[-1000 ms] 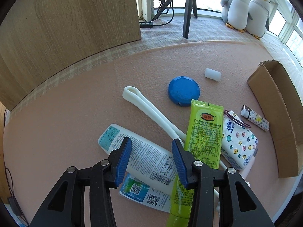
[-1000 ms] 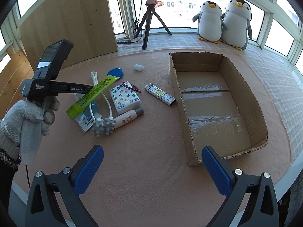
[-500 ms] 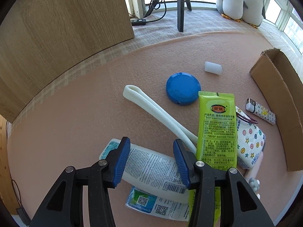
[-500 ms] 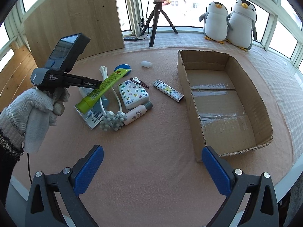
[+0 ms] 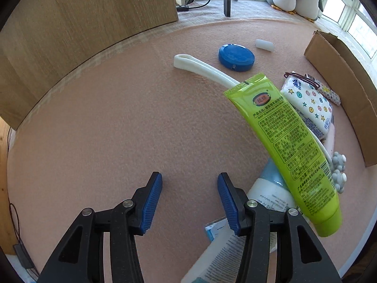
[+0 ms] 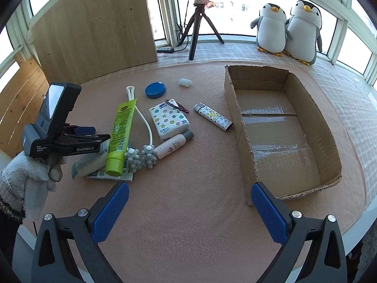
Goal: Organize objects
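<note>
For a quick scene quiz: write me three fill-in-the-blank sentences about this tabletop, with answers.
1. The cardboard box holds ____ objects.
2. The round lid near the white stick is coloured ____.
3. The hair tie rests on the ____ pack.
4. Jaws of the right gripper stand ____.

Missing words: no; blue; tissue; open

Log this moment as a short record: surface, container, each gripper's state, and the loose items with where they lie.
surface: pink felt table
container: cardboard box, open top, nothing inside, right of the items
left gripper: open, holding nothing, over bare felt left of the pile
right gripper: open wide, holding nothing
pile: green tube across white tube and massager
middle: tissue pack, hair tie on it, small bottle
nearest box: lighter
far side: blue lid, white cap
</note>
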Tool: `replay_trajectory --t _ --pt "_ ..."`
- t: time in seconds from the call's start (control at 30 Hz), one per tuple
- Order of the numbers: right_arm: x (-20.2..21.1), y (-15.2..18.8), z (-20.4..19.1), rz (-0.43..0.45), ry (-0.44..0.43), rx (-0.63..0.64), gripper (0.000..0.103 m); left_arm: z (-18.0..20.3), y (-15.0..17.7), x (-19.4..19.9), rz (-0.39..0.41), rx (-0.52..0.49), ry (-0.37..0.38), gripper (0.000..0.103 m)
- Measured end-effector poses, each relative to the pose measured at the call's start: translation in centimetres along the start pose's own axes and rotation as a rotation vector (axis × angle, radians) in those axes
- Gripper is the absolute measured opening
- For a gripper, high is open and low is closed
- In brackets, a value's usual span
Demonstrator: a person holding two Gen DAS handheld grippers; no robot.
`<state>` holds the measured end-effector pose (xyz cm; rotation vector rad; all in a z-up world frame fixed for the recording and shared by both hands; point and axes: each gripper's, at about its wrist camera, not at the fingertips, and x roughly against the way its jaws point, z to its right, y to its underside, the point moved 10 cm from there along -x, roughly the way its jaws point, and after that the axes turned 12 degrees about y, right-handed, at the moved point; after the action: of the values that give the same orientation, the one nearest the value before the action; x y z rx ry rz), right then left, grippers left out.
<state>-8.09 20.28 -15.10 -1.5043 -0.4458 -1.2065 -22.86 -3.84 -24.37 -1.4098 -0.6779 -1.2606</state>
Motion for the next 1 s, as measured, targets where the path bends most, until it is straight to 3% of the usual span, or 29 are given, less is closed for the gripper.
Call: replay_trajectory --t 0.13,0.23,0.3,0.37,0.5,0.67,0.9,1.0 --pt "0.0 -0.3 -0.7 0.007 -0.006 0.011 0.102 -1.3 2.0 2.0 0.030 0.044 -0.009 0.053" --pt "0.0 -0.4 -1.2 0.006 -0.012 0.015 0.102 -0.1 2.3 4.4 0.094 0.069 0.057 0.053" --pt "-0.1 -0.4 -1.6 0.004 -0.015 0.021 0.102 1.9 2.1 5.6 0.115 0.012 0.078 0.060" --pt "0.0 -0.5 -1.9 0.005 -0.019 0.026 0.102 4.0 2.0 5.6 0.106 -0.059 0.087 0.073" --pt "0.5 -0.4 -2.3 0.016 -0.021 0.034 0.102 5.8 2.2 3.6 0.053 -0.132 0.048 0.075" --pt "0.7 0.0 -1.8 0.014 -0.011 0.023 0.102 4.0 2.2 2.6 0.057 -0.005 0.077 0.075" --pt "0.7 0.2 -1.5 0.007 -0.007 0.019 0.102 -1.6 2.8 2.6 0.072 0.141 0.011 0.074" --pt "0.8 0.2 -1.9 0.011 -0.011 0.031 0.102 -4.6 3.5 2.7 0.073 0.204 -0.053 0.074"
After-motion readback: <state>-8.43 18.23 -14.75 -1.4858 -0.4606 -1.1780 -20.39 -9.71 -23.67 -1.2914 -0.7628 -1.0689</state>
